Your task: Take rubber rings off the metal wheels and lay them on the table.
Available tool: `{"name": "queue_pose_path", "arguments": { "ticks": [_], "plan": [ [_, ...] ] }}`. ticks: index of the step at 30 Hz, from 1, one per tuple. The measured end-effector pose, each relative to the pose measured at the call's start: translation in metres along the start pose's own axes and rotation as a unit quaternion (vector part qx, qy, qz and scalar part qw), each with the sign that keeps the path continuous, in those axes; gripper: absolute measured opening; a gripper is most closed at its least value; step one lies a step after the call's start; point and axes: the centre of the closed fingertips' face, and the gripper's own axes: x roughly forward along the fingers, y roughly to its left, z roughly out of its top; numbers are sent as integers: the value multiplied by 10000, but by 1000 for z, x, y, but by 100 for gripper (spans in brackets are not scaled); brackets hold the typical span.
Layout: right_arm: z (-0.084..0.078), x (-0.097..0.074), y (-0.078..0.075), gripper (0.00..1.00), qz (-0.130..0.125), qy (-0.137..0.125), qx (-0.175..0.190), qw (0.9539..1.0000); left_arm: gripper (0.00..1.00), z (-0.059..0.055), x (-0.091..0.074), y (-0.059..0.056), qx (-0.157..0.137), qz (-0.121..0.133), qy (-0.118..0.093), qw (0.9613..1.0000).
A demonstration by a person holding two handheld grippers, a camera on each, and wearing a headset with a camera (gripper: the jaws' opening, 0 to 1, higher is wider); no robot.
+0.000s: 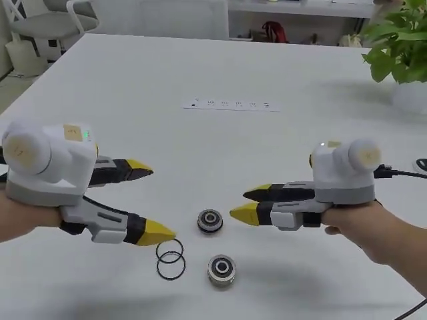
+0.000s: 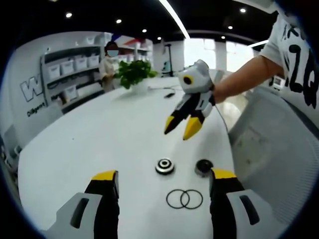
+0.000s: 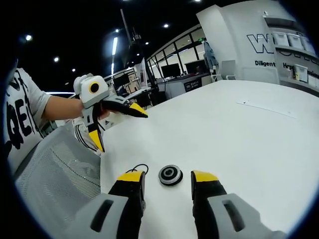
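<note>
Two small metal wheels lie on the white table (image 1: 220,140): one (image 1: 210,221) between the two grippers, the other (image 1: 221,269) nearer me. Two thin black rubber rings (image 1: 171,258) lie flat and overlapping, left of the near wheel. My left gripper (image 1: 150,200) is wide open above the table, its lower tip just over the rings. My right gripper (image 1: 248,203) is open with a narrower gap, its tips just right of the far wheel. The left gripper view has both wheels (image 2: 165,166) (image 2: 203,167), the rings (image 2: 184,199) and the right gripper (image 2: 179,130). The far wheel (image 3: 170,175) lies ahead of the right jaws, with the left gripper (image 3: 121,130) beyond.
A flat power strip (image 1: 230,105) is set in the table further back. A potted plant (image 1: 400,40) stands at the far right corner. A black cable (image 1: 400,175) runs from the right gripper. A chair (image 1: 47,23) stands off the far left edge.
</note>
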Motion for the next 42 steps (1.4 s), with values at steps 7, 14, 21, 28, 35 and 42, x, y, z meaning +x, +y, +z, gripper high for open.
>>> {"name": "queue_pose_path", "arguments": {
  "ticks": [7, 14, 21, 28, 35, 42],
  "plan": [
    [-5, 2, -2, 35, -16, 64, -55, 10000, 74, 0, 7, 0, 0, -39, 19, 10000],
    [-13, 6, -1, 35, -1, 146, -130, 9998, 74, -3, 15, -1, -12, -97, 59, 9999],
    [-20, 11, -3, 35, 2, 211, -155, 9997, 72, -6, 23, -1, -35, -150, 103, 9998],
    [-26, 13, -3, 34, -1, 281, -228, 9993, 71, -8, 29, -1, -76, -175, 134, 9997],
    [-29, 19, -4, 33, 4, 281, -274, 9992, 69, -10, 38, -2, -117, -231, 168, 9995],
    [-35, 23, -3, 32, 43, 352, -342, 9988, 67, -13, 45, -1, -148, -256, 196, 9994]
  ]
}}
